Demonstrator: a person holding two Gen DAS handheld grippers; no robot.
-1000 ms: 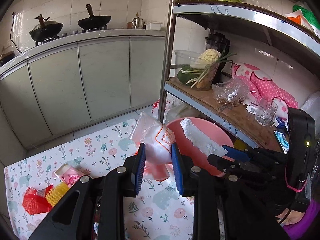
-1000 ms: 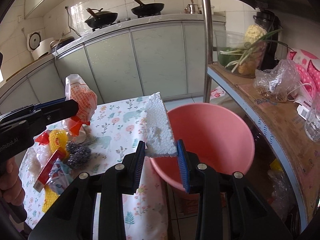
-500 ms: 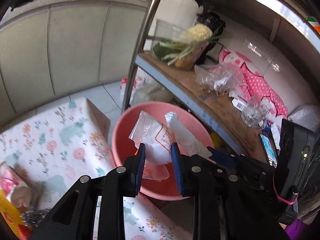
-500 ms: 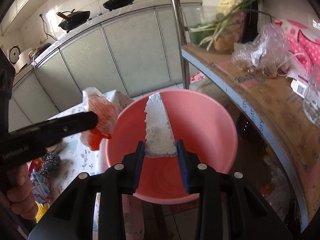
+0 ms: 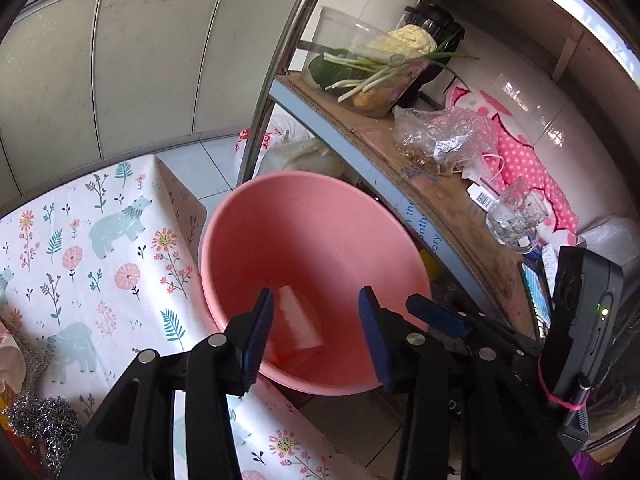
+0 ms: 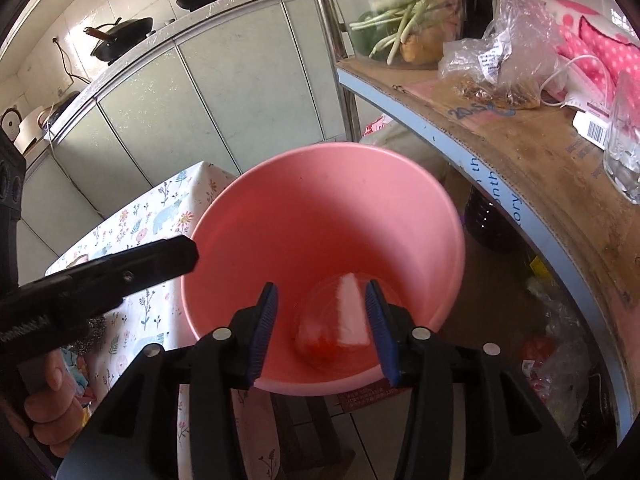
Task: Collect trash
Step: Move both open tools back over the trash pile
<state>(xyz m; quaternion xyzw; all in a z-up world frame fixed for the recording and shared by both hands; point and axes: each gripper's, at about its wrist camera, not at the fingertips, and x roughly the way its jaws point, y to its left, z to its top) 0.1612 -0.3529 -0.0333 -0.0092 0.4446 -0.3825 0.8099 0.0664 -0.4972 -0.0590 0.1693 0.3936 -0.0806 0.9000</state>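
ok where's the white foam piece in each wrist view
Left wrist: the foam piece lies at the bottom of the pink bucket, low centre, just right of the left gripper's left finger.
Right wrist: the foam piece sits low centre in the bucket, beside a red-and-clear plastic bag.
Shared landmark: the bucket's pink rim.

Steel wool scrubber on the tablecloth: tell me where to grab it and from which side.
Grip the steel wool scrubber across its rounded middle, coming from above with the left gripper, which is open and nearer. It looks like a springy ball lying loose on the tablecloth, so any width should pinch.
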